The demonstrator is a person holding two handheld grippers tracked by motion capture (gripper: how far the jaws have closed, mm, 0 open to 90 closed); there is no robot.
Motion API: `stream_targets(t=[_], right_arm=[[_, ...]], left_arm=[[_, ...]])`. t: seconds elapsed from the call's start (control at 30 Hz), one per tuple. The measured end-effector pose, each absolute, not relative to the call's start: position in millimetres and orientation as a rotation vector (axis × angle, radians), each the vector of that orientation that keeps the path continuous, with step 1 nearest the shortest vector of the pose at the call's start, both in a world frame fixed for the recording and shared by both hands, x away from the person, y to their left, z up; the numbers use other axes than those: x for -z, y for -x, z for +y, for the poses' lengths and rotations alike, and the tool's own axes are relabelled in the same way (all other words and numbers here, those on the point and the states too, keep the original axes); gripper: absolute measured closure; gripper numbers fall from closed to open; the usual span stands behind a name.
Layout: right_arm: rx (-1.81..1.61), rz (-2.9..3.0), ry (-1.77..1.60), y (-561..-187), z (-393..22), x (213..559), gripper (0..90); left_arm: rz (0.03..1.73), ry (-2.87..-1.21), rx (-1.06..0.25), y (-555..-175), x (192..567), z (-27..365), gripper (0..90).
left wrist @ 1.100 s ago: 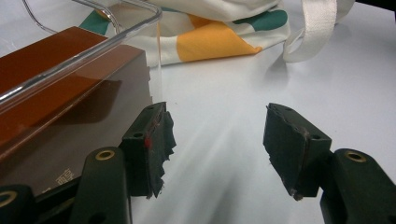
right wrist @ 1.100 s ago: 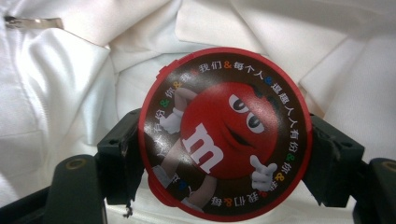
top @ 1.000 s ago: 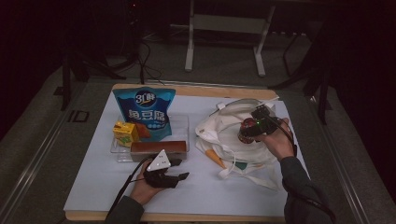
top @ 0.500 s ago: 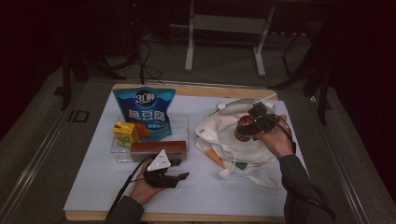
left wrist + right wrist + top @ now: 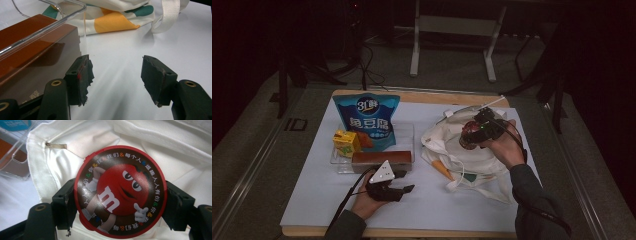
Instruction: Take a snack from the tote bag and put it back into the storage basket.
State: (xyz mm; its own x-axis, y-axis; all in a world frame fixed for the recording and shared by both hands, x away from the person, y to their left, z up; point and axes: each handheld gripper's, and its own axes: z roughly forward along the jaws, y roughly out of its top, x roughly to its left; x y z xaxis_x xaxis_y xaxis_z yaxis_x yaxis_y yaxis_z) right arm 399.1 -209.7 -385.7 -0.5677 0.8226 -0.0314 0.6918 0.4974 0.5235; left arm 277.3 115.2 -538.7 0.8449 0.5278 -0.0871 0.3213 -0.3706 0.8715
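On the white-covered desk (image 5: 422,210) in a dark room, I hold the round red candy tin (image 5: 120,190) clamped in my right gripper's (image 5: 473,134) jaws above the white cloth bag (image 5: 447,145) at the right, while my left gripper (image 5: 387,186) rests near, jaws open and empty, beside the clear tray (image 5: 50,23).

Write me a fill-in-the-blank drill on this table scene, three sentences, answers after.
1. The right tongs grip a round red candy ____.
2. That container is held over the white cloth ____.
3. The left tongs rest open beside the brown ____ in the clear tray.

Answers: tin; bag; box
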Motion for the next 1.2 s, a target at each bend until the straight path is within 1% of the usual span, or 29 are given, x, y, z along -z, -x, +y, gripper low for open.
stream_targets(t=[0.73, 1.2], right_arm=[[-0.716, 2.487, -1.222, -395.8, -189.6, 371.8, 25.9], [-0.740, 2.511, -1.187, -394.0, -174.8, 370.1, 25.9]], left_arm=[[0.625, -1.989, -0.252, -277.2, 538.6, 115.1, 40.6], [0.625, -1.989, -0.250, -277.3, 538.7, 115.2, 40.5]])
